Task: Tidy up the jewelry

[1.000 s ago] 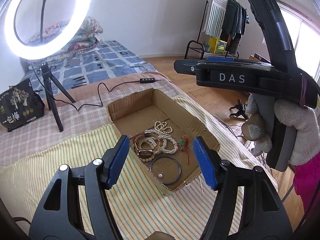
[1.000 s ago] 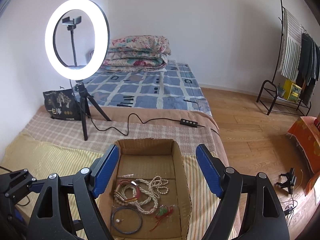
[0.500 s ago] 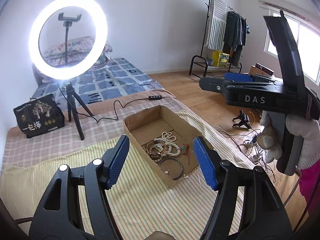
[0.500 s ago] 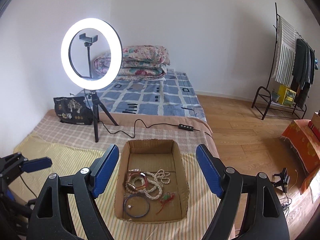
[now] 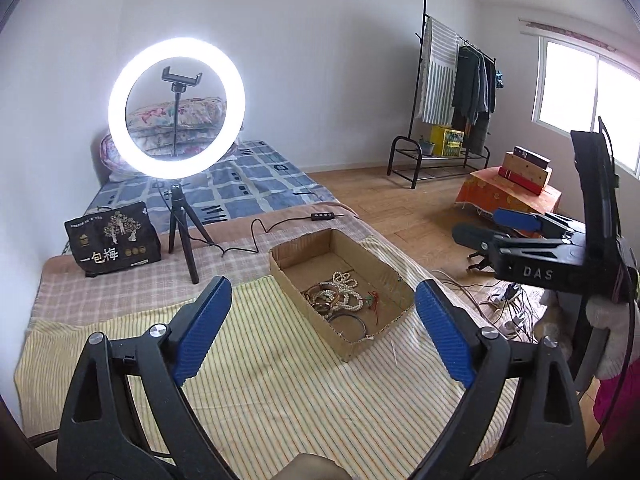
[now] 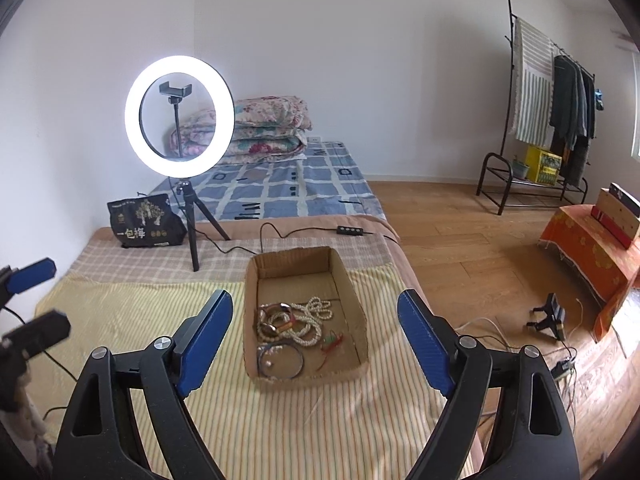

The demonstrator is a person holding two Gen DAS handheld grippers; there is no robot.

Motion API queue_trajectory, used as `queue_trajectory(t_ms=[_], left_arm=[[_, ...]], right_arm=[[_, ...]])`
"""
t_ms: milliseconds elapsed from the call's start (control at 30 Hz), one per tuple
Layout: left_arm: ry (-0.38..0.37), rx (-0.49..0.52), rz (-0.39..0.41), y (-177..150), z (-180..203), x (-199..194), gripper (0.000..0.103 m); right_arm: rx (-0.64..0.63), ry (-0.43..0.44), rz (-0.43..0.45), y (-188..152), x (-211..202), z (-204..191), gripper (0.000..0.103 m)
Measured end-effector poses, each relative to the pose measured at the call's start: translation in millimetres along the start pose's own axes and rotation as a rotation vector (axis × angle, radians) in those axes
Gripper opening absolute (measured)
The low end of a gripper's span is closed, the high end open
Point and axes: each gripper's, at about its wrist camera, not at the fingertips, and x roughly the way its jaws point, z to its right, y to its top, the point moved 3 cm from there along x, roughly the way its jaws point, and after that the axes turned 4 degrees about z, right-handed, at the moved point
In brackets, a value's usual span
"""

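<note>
Both my tools, left tool [image 5: 320, 326] and right tool [image 6: 314, 338], have just been widening, released and empty; jewelry heap [image 6: 294, 326] lies in the brown cardboard box [image 6: 352, 294] on the bed. Sorting looks finished.

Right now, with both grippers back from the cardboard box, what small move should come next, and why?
Probably bring the right gripper forward and down toward the cardboard box. Both it and the left gripper, whose jaws have just been opening, are open and empty, and all the jewelry lies tangled in the box's near end, so nothing is sorted yet.
</note>
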Motion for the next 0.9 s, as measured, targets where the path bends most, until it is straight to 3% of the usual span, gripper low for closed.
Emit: queue_trajectory(t_ms=[133,233,900], left_arm=[[0.028,0.021,0.007,-5.8,2.0,-10.9,0.095],[0.035,0.012,0.007,-10.3,3.1,-18.6,0.103],[0.073,0.047,0.019,-19.3,14.5,-45.9,0.103]], right_arm=[[-0.012,-0.018,-0.005,-12.4,-11.9,-3.4,0.085],[-0.016,-0.033,0.002,-20.5,-20.3,-6.3,0.085],[-0.053,-0.074,0.049,-32.2,-53.6,-22.2,0.085]])
